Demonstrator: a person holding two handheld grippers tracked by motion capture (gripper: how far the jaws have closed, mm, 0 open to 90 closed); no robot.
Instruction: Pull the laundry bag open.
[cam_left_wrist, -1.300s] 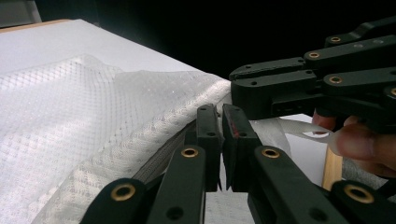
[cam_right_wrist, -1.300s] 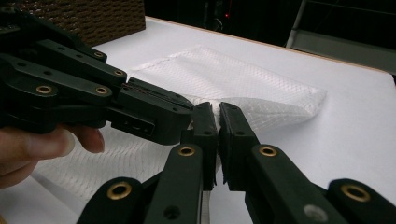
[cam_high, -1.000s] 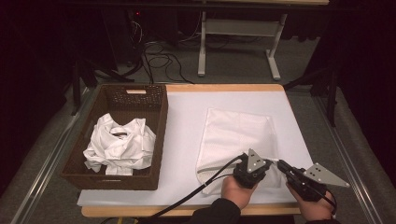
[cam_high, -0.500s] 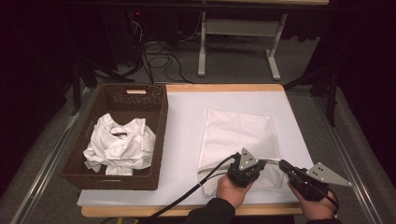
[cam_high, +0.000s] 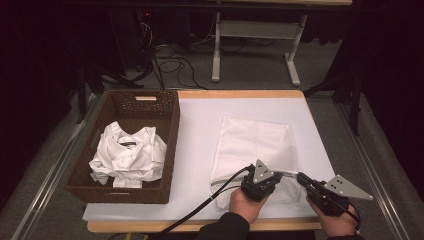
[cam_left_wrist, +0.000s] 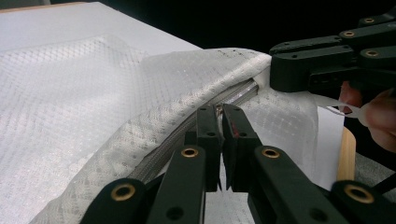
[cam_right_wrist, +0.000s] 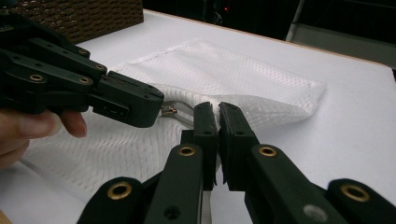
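A white mesh laundry bag (cam_high: 255, 140) lies flat on the white table cover, right of centre. Its near edge is lifted between the two grippers. My left gripper (cam_high: 278, 175) is shut on the zipper (cam_left_wrist: 233, 99) along that edge, next to the metal zipper pull (cam_right_wrist: 169, 110). My right gripper (cam_high: 301, 177) is shut on the bag's fabric (cam_right_wrist: 261, 79) at the end of the zipper, its jaws pinching the corner (cam_left_wrist: 261, 70). The two gripper tips almost meet, and a hand holds each gripper at the table's front edge.
A dark wicker basket (cam_high: 171, 131) stands on the left of the table with a crumpled white shirt (cam_high: 127, 155) in it. The white table cover (cam_high: 200, 130) shows bare between basket and bag. Beyond the table are cables and a desk frame (cam_high: 217, 45) on the floor.
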